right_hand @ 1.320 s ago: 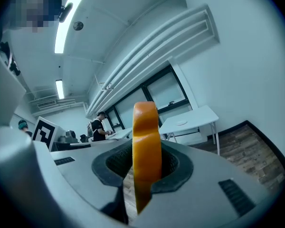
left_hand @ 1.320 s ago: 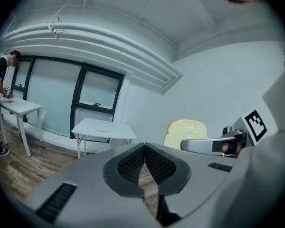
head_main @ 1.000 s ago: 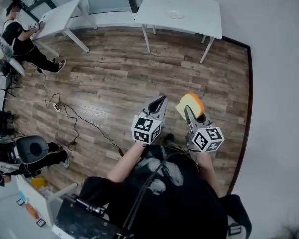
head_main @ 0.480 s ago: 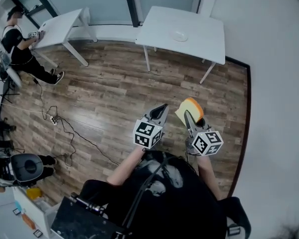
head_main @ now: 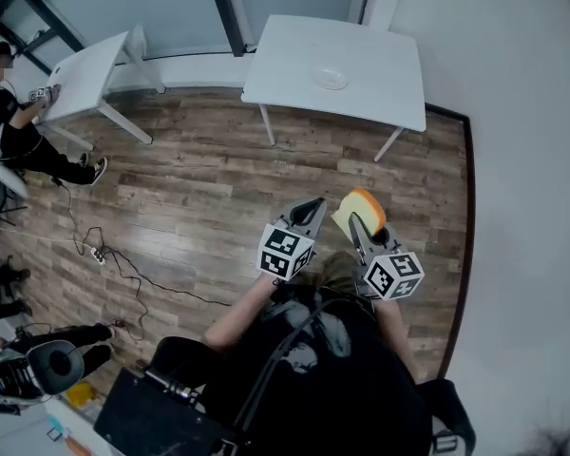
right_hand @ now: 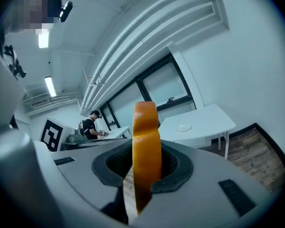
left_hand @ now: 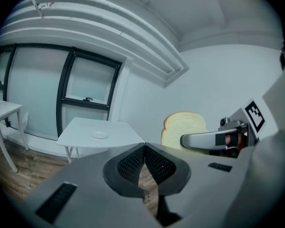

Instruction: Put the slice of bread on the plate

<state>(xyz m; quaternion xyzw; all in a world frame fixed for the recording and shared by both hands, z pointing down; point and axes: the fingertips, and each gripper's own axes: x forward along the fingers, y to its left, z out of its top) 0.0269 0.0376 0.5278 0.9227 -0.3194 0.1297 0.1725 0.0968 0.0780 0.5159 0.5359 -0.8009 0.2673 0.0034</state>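
Two grippers up: right gripper (head_main: 357, 224) pinches the orange-crusted bread slice (head_main: 369, 203) upright; left gripper (head_main: 312, 207) pressed together, empty. Round plate (head_main: 331, 77) at twelve o'clock on the white table (head_main: 389, 60).

**Operator in black, rigged with twin grey grippers**

The person wears a black top (head_main: 347, 388) whose sleeves end above the forearms. A thin black cable (head_main: 271, 369) runs up its front. The left gripper (head_main: 313, 204) and right gripper (head_main: 355, 220) share smooth grey shells that narrow to dark beaks at the far end. The near end of each carries a white marker cube (head_main: 285, 251) printed with black squares. Seen up close, the left gripper's pads (left_hand: 133, 163) are black and finely meshed, and dark rectangular slots (left_hand: 57, 201) are set into the shell on either side.
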